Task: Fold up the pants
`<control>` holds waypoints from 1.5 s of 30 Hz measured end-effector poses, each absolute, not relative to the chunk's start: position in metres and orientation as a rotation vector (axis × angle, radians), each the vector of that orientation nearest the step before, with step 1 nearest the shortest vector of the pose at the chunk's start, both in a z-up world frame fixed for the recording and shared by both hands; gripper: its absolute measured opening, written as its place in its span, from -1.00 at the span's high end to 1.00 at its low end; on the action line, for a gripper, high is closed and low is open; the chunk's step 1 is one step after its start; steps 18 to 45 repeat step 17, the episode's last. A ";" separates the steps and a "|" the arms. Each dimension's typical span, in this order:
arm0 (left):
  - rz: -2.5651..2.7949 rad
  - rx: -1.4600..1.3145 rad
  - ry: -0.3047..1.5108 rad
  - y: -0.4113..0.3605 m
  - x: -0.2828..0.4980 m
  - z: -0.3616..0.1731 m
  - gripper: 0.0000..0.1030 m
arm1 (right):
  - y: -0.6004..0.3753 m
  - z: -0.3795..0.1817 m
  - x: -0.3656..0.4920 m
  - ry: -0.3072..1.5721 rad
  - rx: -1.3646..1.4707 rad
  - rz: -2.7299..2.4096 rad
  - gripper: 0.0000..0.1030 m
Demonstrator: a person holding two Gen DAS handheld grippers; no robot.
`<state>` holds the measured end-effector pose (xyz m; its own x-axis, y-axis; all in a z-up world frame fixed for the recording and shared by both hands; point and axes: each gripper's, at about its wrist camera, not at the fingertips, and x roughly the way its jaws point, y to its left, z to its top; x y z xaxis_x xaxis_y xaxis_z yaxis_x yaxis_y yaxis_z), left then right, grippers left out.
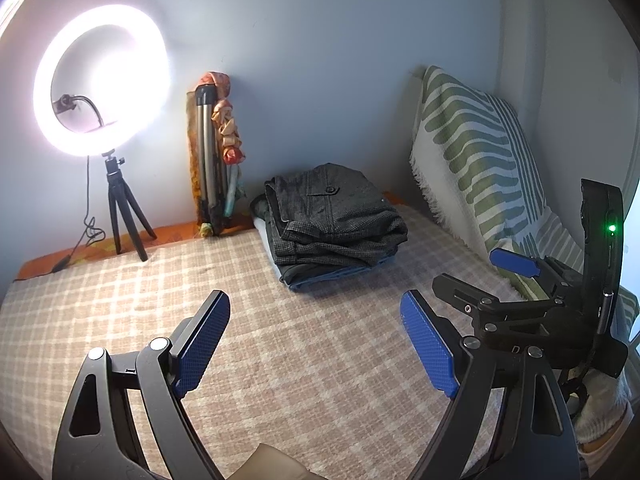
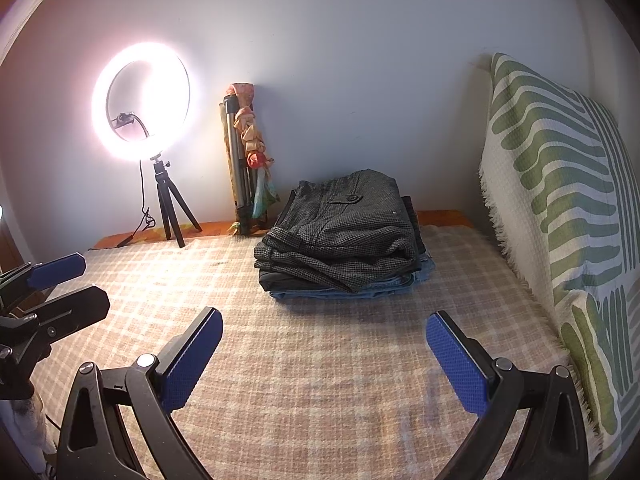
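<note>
Pants (image 2: 344, 232) lie folded, top of small garment stack (image 2: 348, 284) on checked bedcover (image 2: 300, 380), at 12 o'clock from both our claws. Left gripper (image 1: 316, 344) gapes wide, holds nothing. Right gripper (image 2: 324, 364) same: spread, bare. Ring light (image 2: 140, 100) glows at 10 o'clock; striped cushion (image 2: 560, 200) at 3 o'clock.

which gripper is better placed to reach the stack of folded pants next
Right, marginally. From the open right gripper the stack of folded dark checked pants sits almost dead ahead; from the open left gripper it lies slightly right of centre. Both hold nothing.
</note>
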<state>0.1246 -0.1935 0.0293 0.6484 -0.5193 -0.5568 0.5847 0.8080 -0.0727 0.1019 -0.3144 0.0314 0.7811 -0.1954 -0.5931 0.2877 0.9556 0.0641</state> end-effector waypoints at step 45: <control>-0.605 0.112 0.544 -0.192 0.121 0.034 -0.70 | -0.315 0.032 0.102 0.626 0.165 -0.245 -1.00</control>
